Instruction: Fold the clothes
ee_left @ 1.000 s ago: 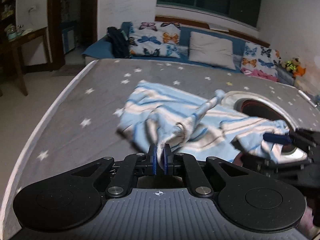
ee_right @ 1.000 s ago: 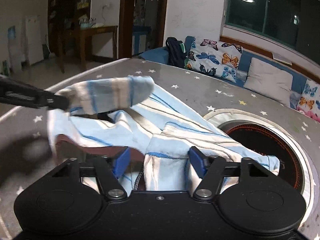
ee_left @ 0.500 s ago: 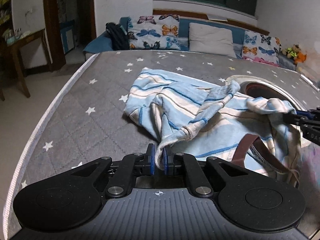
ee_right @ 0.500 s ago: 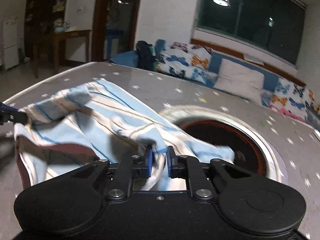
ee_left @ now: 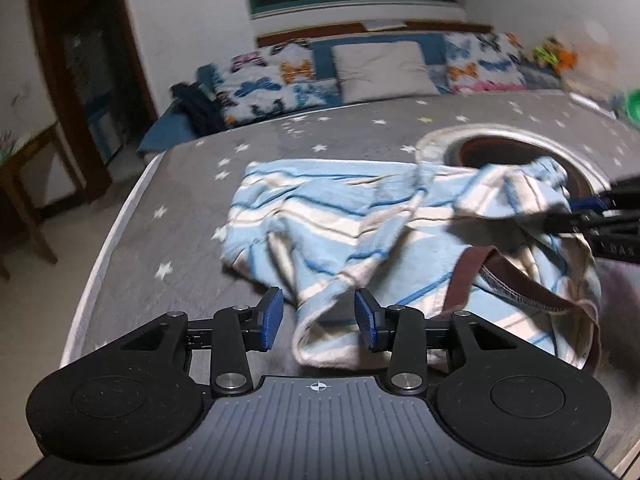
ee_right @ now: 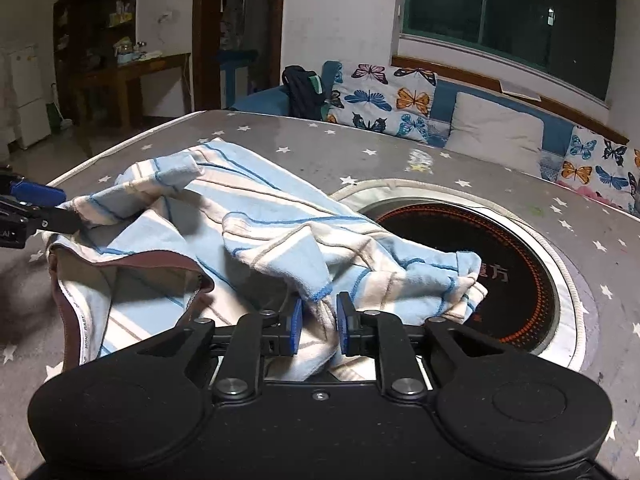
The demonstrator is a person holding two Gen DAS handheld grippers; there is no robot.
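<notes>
The striped T-shirt (ee_left: 360,236) lies rumpled on the star-print tabletop (ee_left: 168,208), its far edge draped over the round cooktop (ee_right: 500,264) at two o'clock. It looks light, limp and sure to sag, best taken at hem or shoulder seams. Left gripper (ee_left: 318,318) stands wide apart around a sleeve end; right gripper (ee_right: 319,322) is partly apart, cloth between, unclamped.

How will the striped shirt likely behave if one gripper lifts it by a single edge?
Probably floppy: the striped shirt lies in soft, crumpled folds and drapes over the round inset's rim. It looks thin, so likely light. A lifted edge would probably drag the rest along, as loose cloth already sags between the left gripper jaws.
</notes>
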